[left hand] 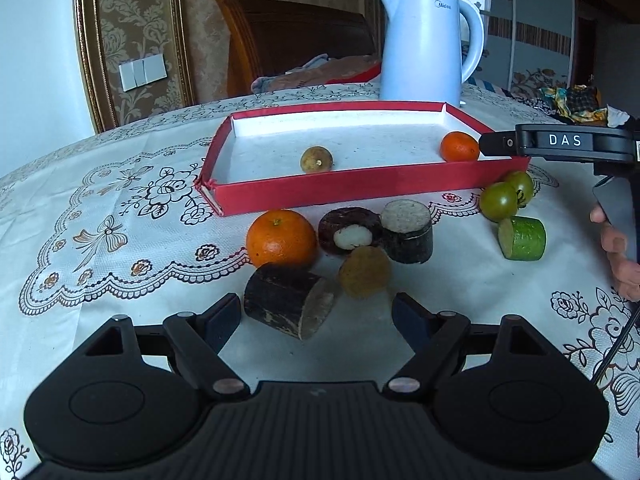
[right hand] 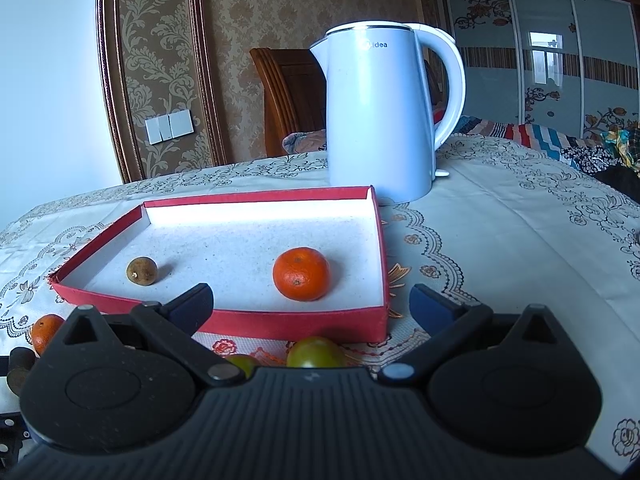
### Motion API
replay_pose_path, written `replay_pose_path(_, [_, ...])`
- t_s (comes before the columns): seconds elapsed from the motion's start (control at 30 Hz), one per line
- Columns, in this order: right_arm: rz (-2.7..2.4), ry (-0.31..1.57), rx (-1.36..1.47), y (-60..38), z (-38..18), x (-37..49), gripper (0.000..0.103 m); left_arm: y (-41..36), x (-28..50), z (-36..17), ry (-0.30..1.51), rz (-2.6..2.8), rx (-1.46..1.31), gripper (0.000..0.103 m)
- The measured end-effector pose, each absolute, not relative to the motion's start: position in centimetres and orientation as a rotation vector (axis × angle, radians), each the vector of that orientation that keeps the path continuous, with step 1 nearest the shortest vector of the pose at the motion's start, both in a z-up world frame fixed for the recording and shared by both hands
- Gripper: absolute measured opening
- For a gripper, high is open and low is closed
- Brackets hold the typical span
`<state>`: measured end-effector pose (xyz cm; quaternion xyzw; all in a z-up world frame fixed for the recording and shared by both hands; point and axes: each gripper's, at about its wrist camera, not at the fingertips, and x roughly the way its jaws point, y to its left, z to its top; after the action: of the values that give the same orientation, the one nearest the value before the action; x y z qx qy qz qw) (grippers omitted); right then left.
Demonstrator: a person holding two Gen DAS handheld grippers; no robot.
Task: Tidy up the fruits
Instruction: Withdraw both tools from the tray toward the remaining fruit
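A red tray (left hand: 320,194) (right hand: 280,322) with a white floor holds a small orange (left hand: 459,146) (right hand: 301,274) and a brown round fruit (left hand: 316,159) (right hand: 141,271). In front of it lie a bigger orange (left hand: 280,238) (right hand: 45,332), dark sugarcane pieces (left hand: 286,298), a mangosteen (left hand: 350,230), a yellow fruit (left hand: 365,272), two green tomatoes (left hand: 506,196) (right hand: 316,353) and a green cut piece (left hand: 522,238). My left gripper (left hand: 316,314) is open just before the nearest cane piece. My right gripper (right hand: 312,304) (left hand: 494,144) is open, empty, over the tray's near right edge.
A white electric kettle (left hand: 424,48) (right hand: 380,116) stands behind the tray. The table (left hand: 100,200) has a lace-patterned cloth. A wooden chair (left hand: 280,36) and a bed with clothes are behind.
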<state>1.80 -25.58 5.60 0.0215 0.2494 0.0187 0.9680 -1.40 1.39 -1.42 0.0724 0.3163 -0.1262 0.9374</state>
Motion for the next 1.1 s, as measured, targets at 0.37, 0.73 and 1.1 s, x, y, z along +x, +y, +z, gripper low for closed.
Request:
replay_pose_path(0.37, [0.032, 0.505, 0.042, -26.2, 6.0, 1.3, 0.103, 1.2, -2.6, -1.3, 0.638, -0.350, 0.147, 0.083])
replay_pose_path(0.73, [0.045, 0.559, 0.059, -32.5, 5.2, -5.2, 0.103, 1.4, -1.8, -1.5, 0.653, -0.263, 0.127, 0.083])
replay_pose_path(1.1, [0.199, 0.626, 0.034, -27.4, 4.8, -5.5, 0.103, 1.2, -1.8, -1.6, 0.653, -0.252, 0.138, 0.086])
